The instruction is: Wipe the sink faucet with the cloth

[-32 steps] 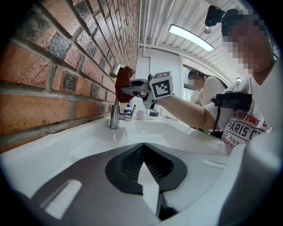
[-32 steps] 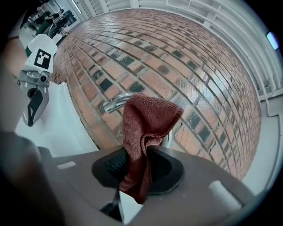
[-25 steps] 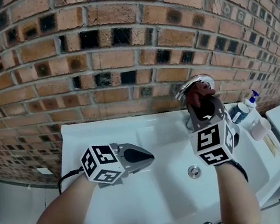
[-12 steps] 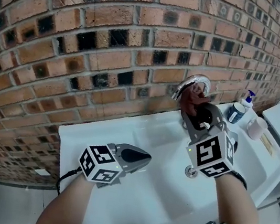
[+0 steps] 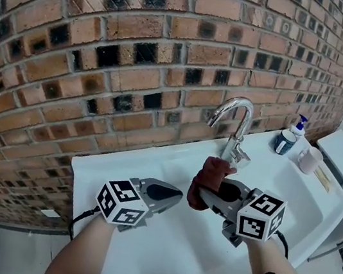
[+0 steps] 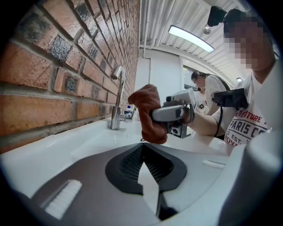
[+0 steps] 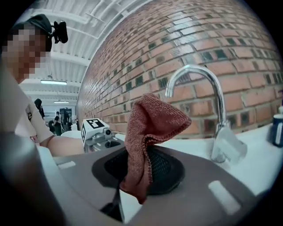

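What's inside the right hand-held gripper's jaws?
The cloth, clamped by the right hand-held gripper, bunched above and hanging below. The pinched part is covered by the jaws.

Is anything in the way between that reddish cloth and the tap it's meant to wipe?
Nothing visible. The right gripper holds the cloth over the sink, apart from the faucet, with only open air between them.

Coarse-knit cloth (image 7: 150, 128) pinched in the matt plastic jaws of the right gripper (image 5: 204, 196); beyond them, polished chrome faucet (image 7: 219, 106), glossy white sink (image 5: 120, 170), rough brick wall (image 5: 110, 38).
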Tool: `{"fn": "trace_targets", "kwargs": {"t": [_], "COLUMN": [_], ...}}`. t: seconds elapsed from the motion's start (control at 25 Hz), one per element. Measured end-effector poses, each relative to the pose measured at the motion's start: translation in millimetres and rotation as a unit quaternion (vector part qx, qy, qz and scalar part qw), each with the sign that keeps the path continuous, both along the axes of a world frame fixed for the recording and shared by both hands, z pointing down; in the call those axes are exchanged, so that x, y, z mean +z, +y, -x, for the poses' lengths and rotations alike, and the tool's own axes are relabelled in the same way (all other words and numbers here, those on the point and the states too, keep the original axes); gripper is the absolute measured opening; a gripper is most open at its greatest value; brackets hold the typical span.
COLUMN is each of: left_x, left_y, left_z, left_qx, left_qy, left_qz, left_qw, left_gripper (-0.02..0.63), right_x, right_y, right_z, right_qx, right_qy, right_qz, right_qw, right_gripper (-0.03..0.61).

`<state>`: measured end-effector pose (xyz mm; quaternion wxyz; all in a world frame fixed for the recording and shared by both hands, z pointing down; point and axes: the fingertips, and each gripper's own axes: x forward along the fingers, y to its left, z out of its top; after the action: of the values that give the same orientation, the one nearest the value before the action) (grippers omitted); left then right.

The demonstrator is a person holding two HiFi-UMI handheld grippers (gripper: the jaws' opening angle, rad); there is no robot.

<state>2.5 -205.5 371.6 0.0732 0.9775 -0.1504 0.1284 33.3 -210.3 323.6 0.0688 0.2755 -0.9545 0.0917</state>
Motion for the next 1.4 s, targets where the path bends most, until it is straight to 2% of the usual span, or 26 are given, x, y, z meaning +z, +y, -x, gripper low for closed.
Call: {"fn": "trace_targets", "kwargs": {"t": [0.08, 0.32, 0.56, 0.72, 0.8, 0.96, 1.12, 1.28, 1.4], "left_x": [0, -4, 5, 5, 2, -17, -17, -18, -18], "left_y": [-1, -2, -17, -18, -16, -10, -1, -2, 5], "left_z": [1, 3, 27, 30, 33, 46, 47, 54, 54], "left_qx": [-0.003, -0.009, -0.090, -0.096, -0.099, -0.131, -0.121, -0.146, -0.139], "left_qy": [0.002, 0.009, -0.013, -0.016, -0.008, 0.045, 0.047, 0.045, 0.045], "left_qz": [0.000, -0.007, 0.009, 0.008, 0.003, -0.043, -0.043, -0.047, -0.044], "left_qw": [1.0000, 0.9999, 0.9958, 0.9952, 0.9951, 0.9895, 0.9907, 0.9871, 0.9883], "left_gripper": [0.006, 0.006, 0.006, 0.006, 0.006, 0.006, 0.006, 0.011, 0.072], "right_x": [19, 30, 38, 36, 35, 36, 39, 44, 43], "right_y": [0, 6, 3, 6, 8, 10, 11, 12, 14], "right_z": [1, 4, 1, 5, 8, 9, 12, 15, 16], "right_qx": [-0.013, -0.051, -0.052, -0.058, -0.063, -0.068, -0.075, -0.081, -0.085], "right_qy": [0.006, 0.009, 0.014, 0.016, 0.018, 0.019, 0.021, 0.024, 0.024], "right_qz": [0.020, 0.019, 0.019, 0.008, 0.003, 0.003, 0.004, 0.007, 0.006], "right_qw": [1.000, 0.998, 0.998, 0.998, 0.998, 0.997, 0.997, 0.996, 0.996], "right_gripper": [0.080, 0.080, 0.080, 0.080, 0.080, 0.080, 0.080, 0.080, 0.080]}}
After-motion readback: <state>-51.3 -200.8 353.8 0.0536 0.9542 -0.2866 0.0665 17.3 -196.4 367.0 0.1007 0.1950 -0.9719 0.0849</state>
